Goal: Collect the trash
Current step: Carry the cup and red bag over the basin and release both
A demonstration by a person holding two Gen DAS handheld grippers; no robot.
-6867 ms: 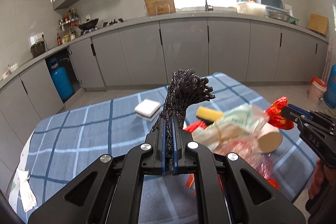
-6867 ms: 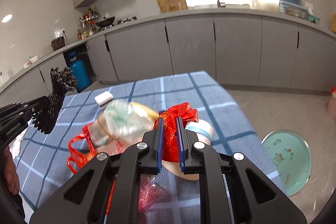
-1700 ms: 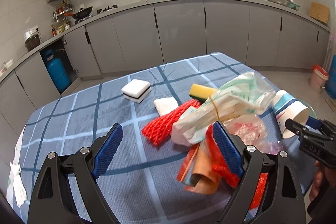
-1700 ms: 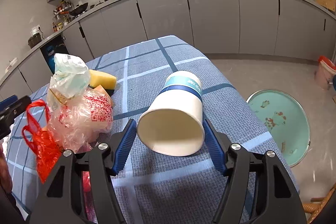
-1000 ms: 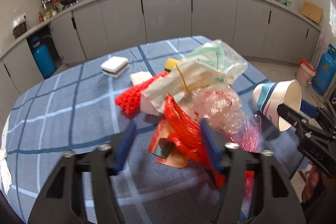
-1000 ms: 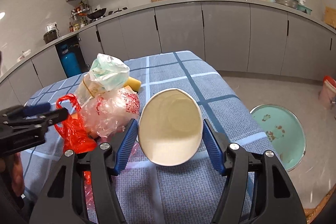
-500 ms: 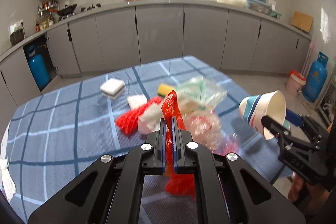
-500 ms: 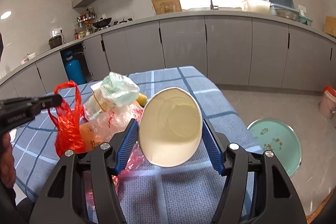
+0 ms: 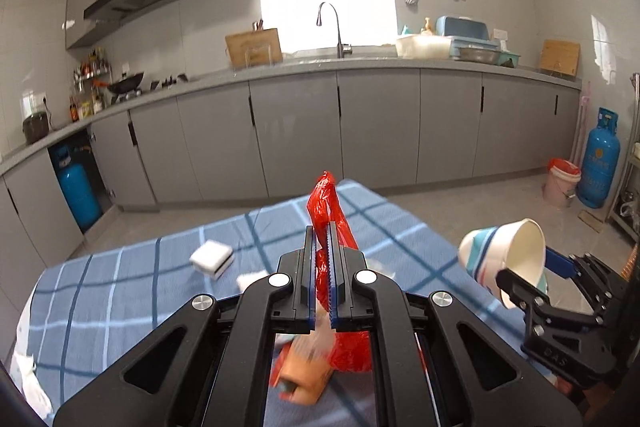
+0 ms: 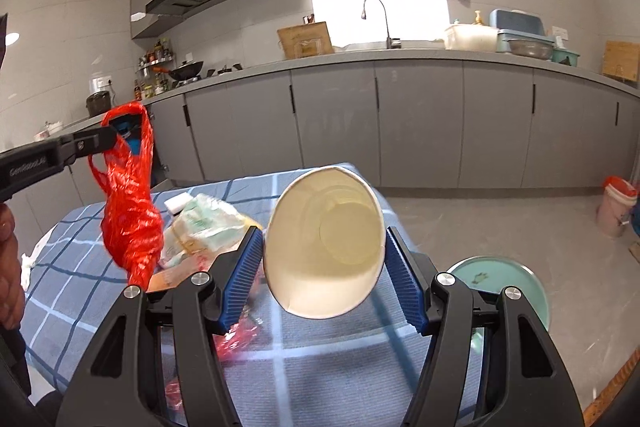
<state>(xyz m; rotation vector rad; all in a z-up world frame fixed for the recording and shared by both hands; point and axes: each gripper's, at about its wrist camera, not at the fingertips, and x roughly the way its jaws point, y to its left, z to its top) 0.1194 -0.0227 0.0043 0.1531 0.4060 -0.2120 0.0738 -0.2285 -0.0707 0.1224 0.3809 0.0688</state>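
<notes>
Grey kitchen, checked tablecloth in front. Red bag now lifted clear of the cloth, handle pinched in left gripper, a moment ago spread wide. Paper cup clamped sideways in right gripper. Ready for dropping in.

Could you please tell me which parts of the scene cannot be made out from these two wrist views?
- Left wrist view: the lower part of the red plastic bag and the blurred orange wrapper sit behind the left gripper body.
- Right wrist view: the paper cup in the right gripper hides the tablecloth behind it; its outer print is unseen.
- Right wrist view: the clear bag contents are too blurred to identify.
</notes>
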